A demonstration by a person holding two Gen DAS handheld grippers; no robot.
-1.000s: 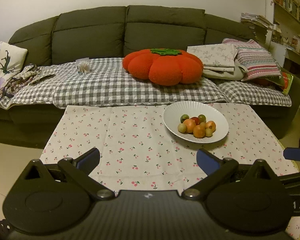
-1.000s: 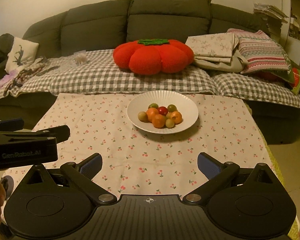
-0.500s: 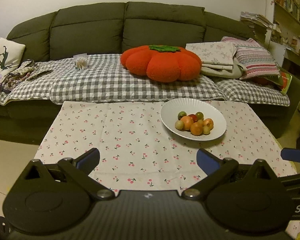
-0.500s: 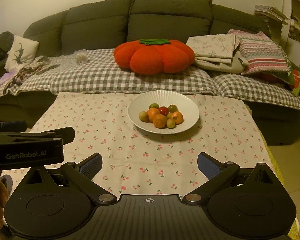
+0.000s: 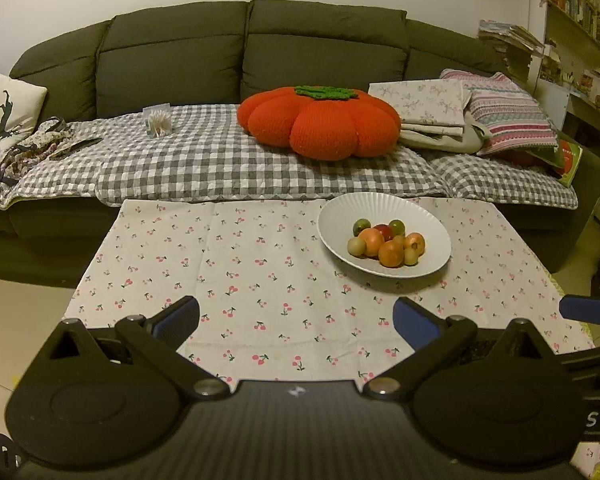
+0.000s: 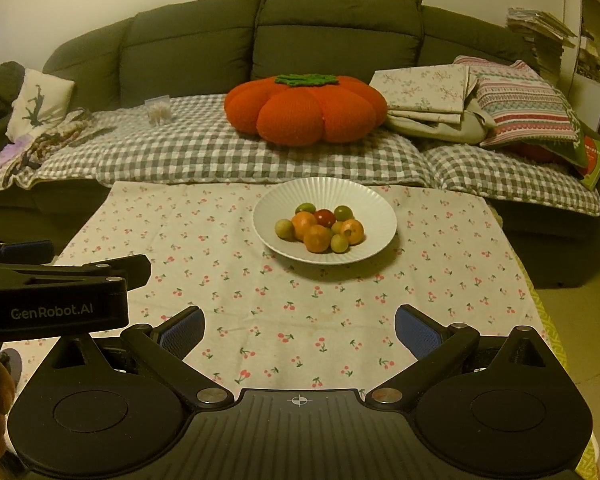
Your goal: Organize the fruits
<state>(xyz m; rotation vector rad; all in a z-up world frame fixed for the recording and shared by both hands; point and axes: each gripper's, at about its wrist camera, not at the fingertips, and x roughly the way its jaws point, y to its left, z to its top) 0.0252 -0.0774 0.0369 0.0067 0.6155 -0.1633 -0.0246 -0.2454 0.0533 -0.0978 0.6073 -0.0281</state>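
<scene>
A white ribbed bowl (image 6: pixel 324 222) is sitting on the cherry-print tablecloth (image 6: pixel 260 320), at about 12 o'clock from the right gripper (image 6: pixel 298 326) and 1 o'clock from the left gripper (image 5: pixel 296 318). Small orange, green and red fruits (image 6: pixel 320 226) are lying heaped inside it. Both grippers are hovering over the near cloth with fingers spread wide, grasping nothing; bare cloth is lying between them and the bowl. Behind, a pumpkin cushion (image 6: pixel 304 108) is resting on the checked sofa cover (image 6: pixel 204 152). The left gripper's body is reading "GenRobot.AI".
</scene>
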